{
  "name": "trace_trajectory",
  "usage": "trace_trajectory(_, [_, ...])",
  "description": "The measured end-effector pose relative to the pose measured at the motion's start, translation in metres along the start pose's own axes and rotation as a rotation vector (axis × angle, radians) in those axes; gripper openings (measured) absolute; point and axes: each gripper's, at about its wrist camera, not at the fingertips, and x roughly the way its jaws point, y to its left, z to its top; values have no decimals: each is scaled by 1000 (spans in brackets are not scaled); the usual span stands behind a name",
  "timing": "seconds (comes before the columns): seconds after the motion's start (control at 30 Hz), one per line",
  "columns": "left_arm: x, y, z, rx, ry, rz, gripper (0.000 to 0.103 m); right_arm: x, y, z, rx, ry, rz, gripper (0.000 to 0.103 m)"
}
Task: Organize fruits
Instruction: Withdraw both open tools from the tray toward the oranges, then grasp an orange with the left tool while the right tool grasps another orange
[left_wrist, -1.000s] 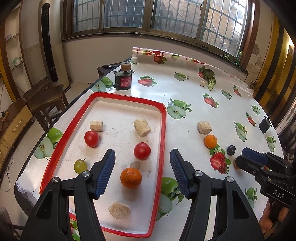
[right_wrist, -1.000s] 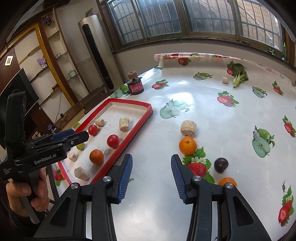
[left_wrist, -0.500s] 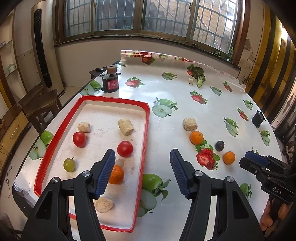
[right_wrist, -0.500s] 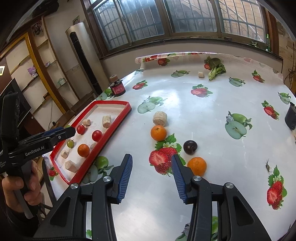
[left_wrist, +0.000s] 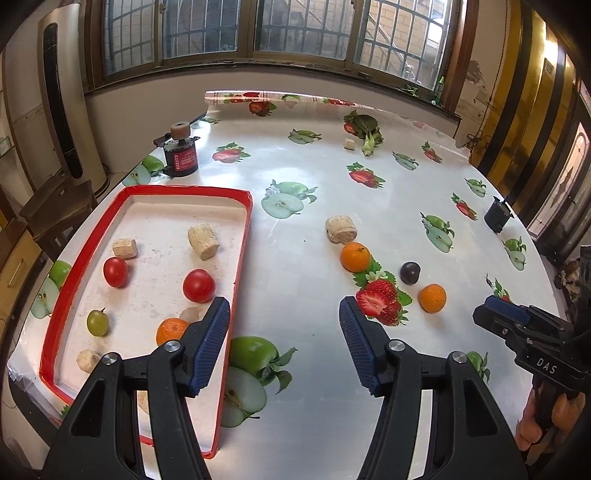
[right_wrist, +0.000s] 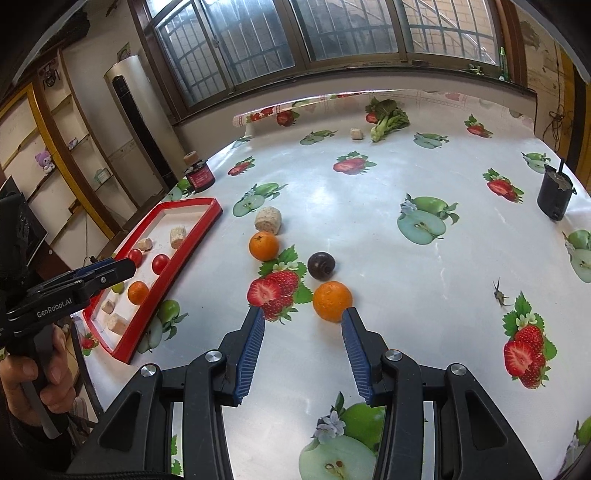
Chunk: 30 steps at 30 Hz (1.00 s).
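We see bright daylight from the far windows (left_wrist: 258, 33) glaring white off the glossy tablecloth (right_wrist: 332, 192), soft short shadows under the fruit, sharp focus mid-frame, and strong fisheye bending with dark vignetted corners in both views.

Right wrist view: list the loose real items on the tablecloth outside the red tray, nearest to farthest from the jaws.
Nearest round orange → dark purple plum → second round orange → tan cork-like cylinder → small tan cube → green leafy vegetable.
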Motion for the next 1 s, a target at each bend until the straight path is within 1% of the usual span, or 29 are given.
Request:
trace_trajectory(0.23, [3,-15,3,32,3,-6,60,-1,-13,-3,24,3,-10,46])
trace_trajectory(0.63, [12,-31,9,72,12,-10,60,5,-15,-3,26,18,-9,46])
trace_trajectory(1.0, [27,-37,13,75,38,-25,60,12,-15,0,22,34,-1,46])
